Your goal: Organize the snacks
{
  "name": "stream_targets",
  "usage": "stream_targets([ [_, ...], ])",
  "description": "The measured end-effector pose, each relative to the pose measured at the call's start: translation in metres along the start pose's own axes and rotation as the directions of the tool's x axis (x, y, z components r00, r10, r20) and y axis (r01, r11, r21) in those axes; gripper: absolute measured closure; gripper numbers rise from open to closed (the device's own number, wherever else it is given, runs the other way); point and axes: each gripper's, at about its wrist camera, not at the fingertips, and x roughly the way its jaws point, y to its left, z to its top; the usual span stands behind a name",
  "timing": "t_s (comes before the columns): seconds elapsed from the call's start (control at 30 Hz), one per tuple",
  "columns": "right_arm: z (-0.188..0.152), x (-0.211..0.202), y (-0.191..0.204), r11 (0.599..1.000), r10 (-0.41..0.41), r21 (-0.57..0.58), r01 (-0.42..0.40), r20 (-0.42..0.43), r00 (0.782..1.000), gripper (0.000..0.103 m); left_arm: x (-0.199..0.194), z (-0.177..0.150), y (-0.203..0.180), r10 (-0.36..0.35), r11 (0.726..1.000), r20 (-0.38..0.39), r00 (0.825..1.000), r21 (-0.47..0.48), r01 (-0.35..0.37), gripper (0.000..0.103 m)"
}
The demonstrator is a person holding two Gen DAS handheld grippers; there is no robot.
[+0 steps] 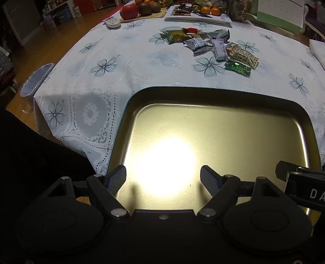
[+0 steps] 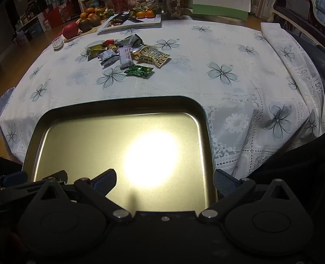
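Both grippers hover side by side over a shallow, gold-toned metal tray with rounded corners [image 1: 304,126], which sits at the near edge of the table on a white lace tablecloth printed with grey flowers [image 1: 142,58]. The left gripper [image 1: 163,178] and the right gripper [image 2: 164,181] are both spread wide and hold nothing. A bright glare patch sits on the tray floor between the fingers. The heap of wrapped snacks [image 1: 209,46] lies farther back on the cloth, well apart from the tray, its green foil packet [image 2: 139,70] nearest. Behind it stand a red apple [image 1: 129,11], a white rectangular platter with oranges [image 2: 142,23] and a small round white container [image 1: 112,24].
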Motion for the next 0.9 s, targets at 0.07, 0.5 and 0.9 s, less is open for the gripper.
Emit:
stream_targets([
  [0.07,0.0006,-0.0006,-0.0007,1.0,0.001,0.002,-0.001,0.0,1.0,0.0,-0.0007,0.0,0.0005,0.007,1.0,0.006,1.0,0.001,-0.007,0.022],
  [0.5,0.0024,-0.0001,-0.0017,1.0,0.0,0.001,0.0,-0.001,1.0,0.0,0.0009,-0.0005,-0.0012,0.016,1.0,-0.005,1.0,0.02,-0.016,0.022],
  [0.9,0.0001,0.0014,-0.0007,1.0,0.0,0.003,0.0,-0.003,1.0,0.0,0.003,-0.004,-0.0016,0.008,1.0,-0.013,1.0,0.023,-0.008,0.022],
])
